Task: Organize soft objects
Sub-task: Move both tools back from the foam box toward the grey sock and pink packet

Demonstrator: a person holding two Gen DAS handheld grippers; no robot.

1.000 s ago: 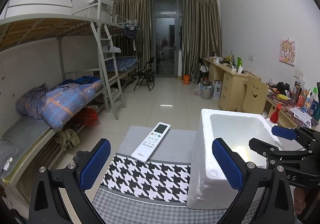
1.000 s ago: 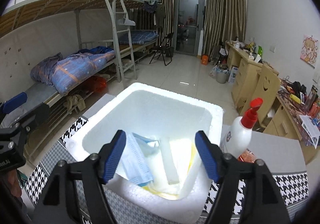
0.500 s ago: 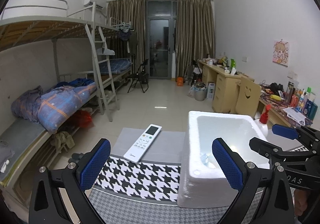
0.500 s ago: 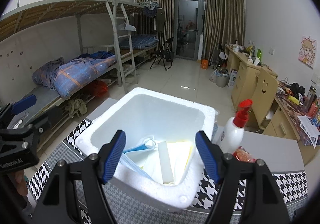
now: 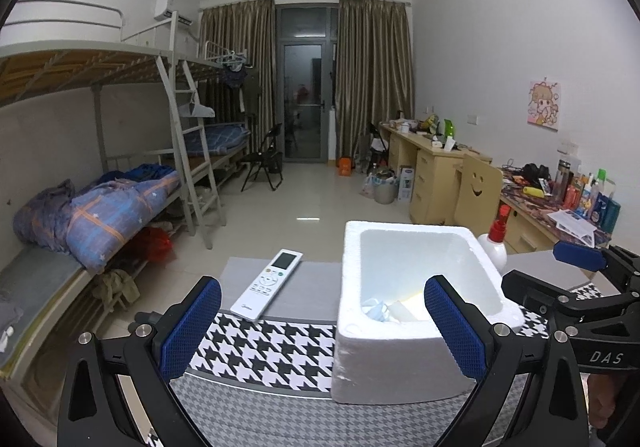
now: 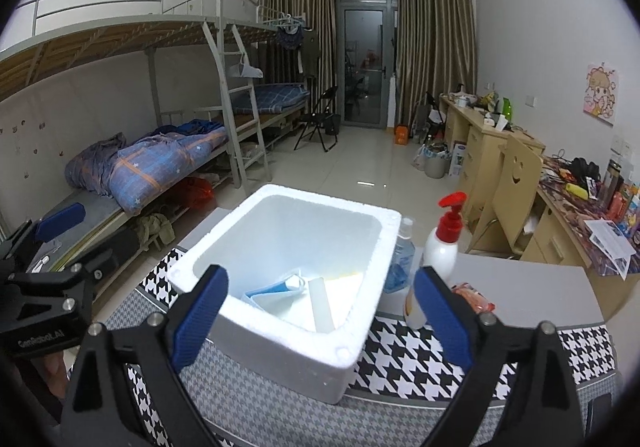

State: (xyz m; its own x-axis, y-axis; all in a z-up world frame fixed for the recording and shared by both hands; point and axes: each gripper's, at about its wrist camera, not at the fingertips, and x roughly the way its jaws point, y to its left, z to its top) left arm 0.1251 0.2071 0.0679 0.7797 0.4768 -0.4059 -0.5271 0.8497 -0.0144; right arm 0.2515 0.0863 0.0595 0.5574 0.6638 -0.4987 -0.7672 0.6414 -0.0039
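Left wrist view: left tongs [image 5: 322,329] stood wide apart, empty, above the desk [image 5: 280,343]. Face mask [image 5: 376,310] lay inside the foam box [image 5: 400,359]. Remote [image 5: 267,284] sat near the desk's far edge; a careless sweep could knock it off.

Right wrist view: right tongs [image 6: 320,321] were opening, nothing betw. pads, w/ mask [image 6: 276,289] in box [image 6: 280,319]. Pump bottle [image 6: 438,259] stood just beside; risk of tipping. Free room lay toward the near desk edge.

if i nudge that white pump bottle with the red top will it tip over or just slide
The pump bottle looks tall and narrow with its red pump head up top, so a high push would probably tip it. It stands on the houndstooth cloth, which may grip its base rather than let it slide. A low push seems safer.
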